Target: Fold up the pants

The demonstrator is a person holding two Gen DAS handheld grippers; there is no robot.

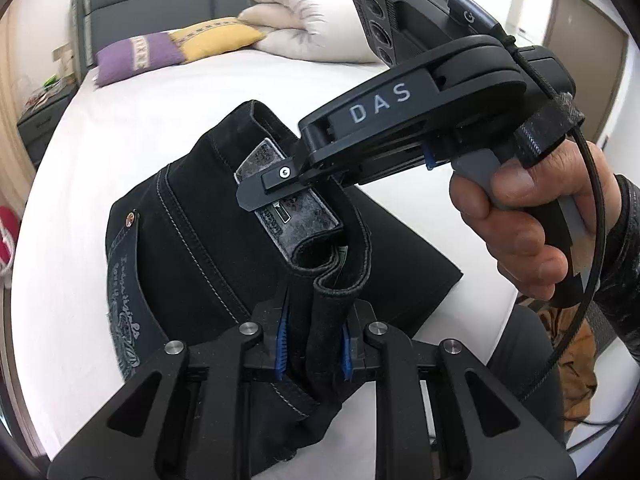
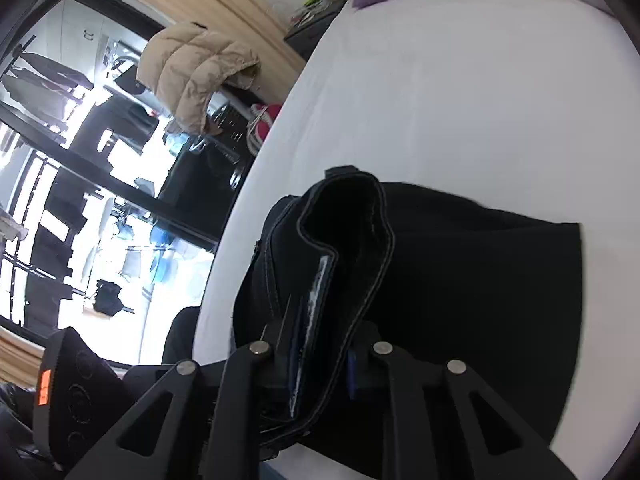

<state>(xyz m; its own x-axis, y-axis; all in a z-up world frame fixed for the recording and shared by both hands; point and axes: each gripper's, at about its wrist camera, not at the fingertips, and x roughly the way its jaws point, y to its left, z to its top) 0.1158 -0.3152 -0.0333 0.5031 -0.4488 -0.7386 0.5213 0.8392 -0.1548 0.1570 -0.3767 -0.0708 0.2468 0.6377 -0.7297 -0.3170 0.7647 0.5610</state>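
Both grippers pinched the pants' waistband above the bed.
Left gripper (image 1: 312, 344) and right gripper (image 2: 320, 356) each clamped waistband folds; pants (image 1: 192, 248) hung partly lifted over the bed (image 1: 120, 128). Risk: thick denim slipping out, undoing the fold.

The left gripper (image 1: 312, 354) clamped a bunched fold of the black pants (image 1: 208, 240) at six o'clock. The right gripper (image 1: 256, 196), held by a hand (image 1: 524, 220) at three o'clock, reached over the waistband label (image 1: 288, 200). The white bed (image 1: 160, 120) carried pillows (image 1: 180, 48) toward eleven o'clock.
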